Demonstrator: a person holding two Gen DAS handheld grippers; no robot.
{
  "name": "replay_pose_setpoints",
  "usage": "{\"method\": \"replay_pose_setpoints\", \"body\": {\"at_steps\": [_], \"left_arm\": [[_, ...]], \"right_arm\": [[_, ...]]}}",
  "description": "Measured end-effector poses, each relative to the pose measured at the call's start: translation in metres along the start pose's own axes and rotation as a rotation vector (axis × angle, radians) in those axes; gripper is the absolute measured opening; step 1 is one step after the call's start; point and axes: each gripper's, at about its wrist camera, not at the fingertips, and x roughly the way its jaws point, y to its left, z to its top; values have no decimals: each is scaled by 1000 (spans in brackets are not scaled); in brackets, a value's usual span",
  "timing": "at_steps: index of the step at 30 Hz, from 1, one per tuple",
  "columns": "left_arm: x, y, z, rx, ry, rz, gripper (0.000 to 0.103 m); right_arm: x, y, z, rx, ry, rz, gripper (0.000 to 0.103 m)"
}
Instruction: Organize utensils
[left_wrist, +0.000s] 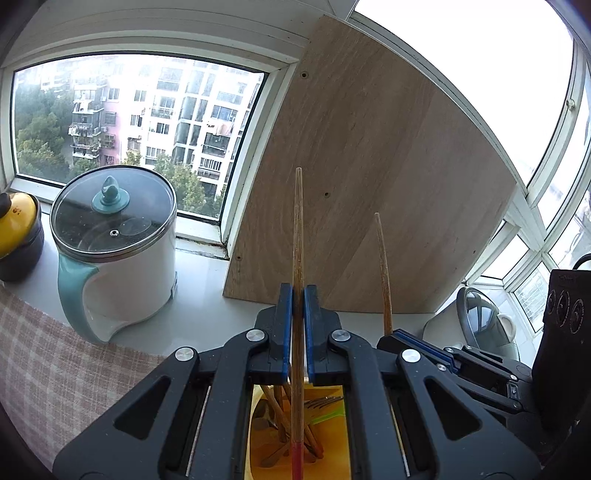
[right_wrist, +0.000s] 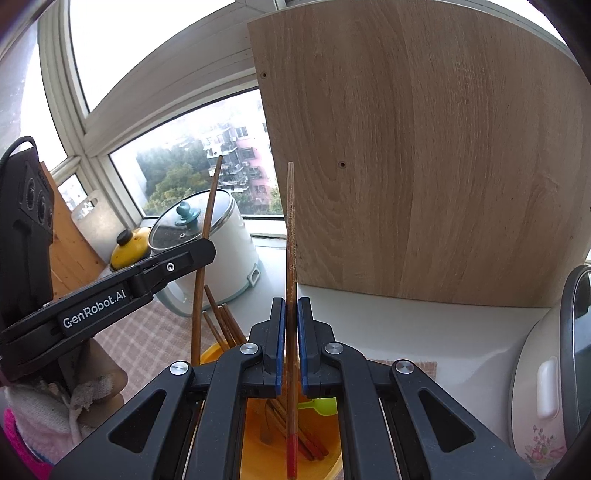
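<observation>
My left gripper (left_wrist: 297, 291) is shut on a wooden chopstick (left_wrist: 297, 229) that stands upright, its red end pointing down. It hangs over a yellow container (left_wrist: 334, 439) that holds more chopsticks and forks (left_wrist: 325, 402). In the right wrist view my right gripper (right_wrist: 291, 304) is shut on a second red-ended chopstick (right_wrist: 290, 221), also upright over the yellow container (right_wrist: 212, 352). Loose chopsticks (right_wrist: 221, 321) and a green spoon (right_wrist: 317, 404) lie in that container. The two grippers are side by side: the right gripper (left_wrist: 388, 334) shows in the left view, the left gripper (right_wrist: 205, 245) in the right view.
A wooden board (left_wrist: 369, 184) leans against the window behind. A white electric pot with a glass lid (left_wrist: 114, 236) and a yellow-lidded pot (left_wrist: 18, 225) stand at the left on the sill. A rice cooker (right_wrist: 543, 369) sits at the right. A checked cloth (left_wrist: 44, 362) covers the table.
</observation>
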Motion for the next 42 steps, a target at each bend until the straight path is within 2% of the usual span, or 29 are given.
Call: {"method": "replay_pose_setpoints", "body": {"at_steps": [6,16,24,33,35,36,37,41,42], "left_arm": [[4,1,-7,14,25,-13,4],[-10,1,-33,29,67,-38,4],[-37,1,-53,43,67,-22,4],[-82,-10,-70,99,30,1,4],[-93,-13,-75,114,22,4,4],[-98,-15,-78,124,17,12,5],[-103,-17,-80,138,10,21,10],[-125,-22,-92,172,-14,39,31],[-130,-22,-94,175,-15,40,39]], "right_arm": [[7,-3,-6,6,17,8,5],[3,-7,-25,29,56,1,5],[-13,6,-44,4,63,-20,5],[-46,23,-59,-9,34,-32,6],[-54,27,-63,-16,23,-42,19],[-58,30,-65,-20,13,-49,33],[-63,32,-67,-24,2,-54,40],[-81,40,-74,-35,-25,-77,43],[-85,41,-76,-33,-31,-79,49]]}}
